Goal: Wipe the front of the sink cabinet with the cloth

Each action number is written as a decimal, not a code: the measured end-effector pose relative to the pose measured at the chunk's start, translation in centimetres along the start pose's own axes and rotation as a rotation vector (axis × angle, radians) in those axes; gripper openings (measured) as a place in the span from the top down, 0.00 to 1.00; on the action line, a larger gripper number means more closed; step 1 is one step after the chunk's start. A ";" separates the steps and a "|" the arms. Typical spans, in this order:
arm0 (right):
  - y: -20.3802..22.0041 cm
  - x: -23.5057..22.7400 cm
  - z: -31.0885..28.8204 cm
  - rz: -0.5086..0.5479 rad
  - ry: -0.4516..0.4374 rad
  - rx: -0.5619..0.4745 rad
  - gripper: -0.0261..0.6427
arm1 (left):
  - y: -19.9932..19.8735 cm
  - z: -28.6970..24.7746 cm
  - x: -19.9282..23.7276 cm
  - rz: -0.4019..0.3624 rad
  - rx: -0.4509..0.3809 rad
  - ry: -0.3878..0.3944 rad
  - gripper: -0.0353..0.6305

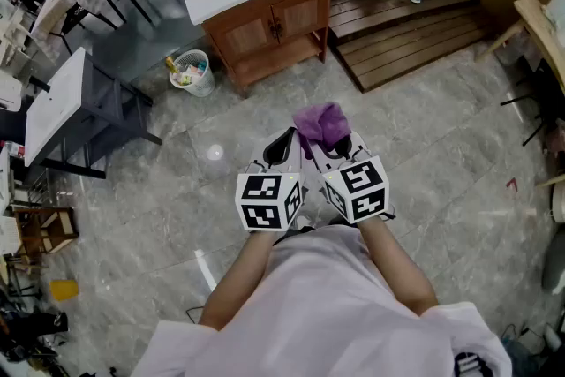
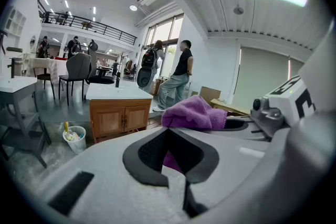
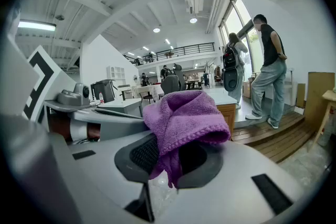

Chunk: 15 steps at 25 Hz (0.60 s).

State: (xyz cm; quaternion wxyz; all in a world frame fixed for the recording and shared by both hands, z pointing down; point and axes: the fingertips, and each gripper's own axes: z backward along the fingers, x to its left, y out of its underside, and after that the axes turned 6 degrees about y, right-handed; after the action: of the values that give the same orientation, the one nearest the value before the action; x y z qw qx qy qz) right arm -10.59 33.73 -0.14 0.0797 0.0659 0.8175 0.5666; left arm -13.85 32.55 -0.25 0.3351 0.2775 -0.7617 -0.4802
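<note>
The right tongs (image 1: 334,146) are squeezing the purple cloth (image 1: 322,124). The left tongs (image 1: 284,146) are pressing together, holding nothing. Far ahead, the sink cabinet (image 1: 269,26) and a bin (image 1: 192,72) are sitting on the gray floor (image 1: 424,154).

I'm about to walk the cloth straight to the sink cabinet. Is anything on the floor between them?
Nothing visible. The purple cloth in the right tongs faces bare floor up to the sink cabinet front. In the head view the white waste bin stands left of it, the wooden platform right.
</note>
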 end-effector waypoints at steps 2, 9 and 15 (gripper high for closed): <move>0.0 0.1 -0.3 0.002 0.001 0.005 0.86 | 0.0 0.0 0.3 0.003 0.002 0.003 0.94; -0.6 0.3 -1.0 0.015 0.006 0.002 0.86 | -0.4 -0.2 1.0 0.005 -0.001 0.012 0.94; -1.0 0.6 -2.0 0.027 0.001 0.002 0.86 | -0.9 -0.7 2.0 0.007 -0.005 0.016 0.94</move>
State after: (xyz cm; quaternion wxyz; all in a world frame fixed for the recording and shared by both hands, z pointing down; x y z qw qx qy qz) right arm -11.56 31.68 -0.42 0.0717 0.0765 0.8173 0.5666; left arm -14.50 30.32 -0.42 0.3438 0.2777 -0.7587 -0.4786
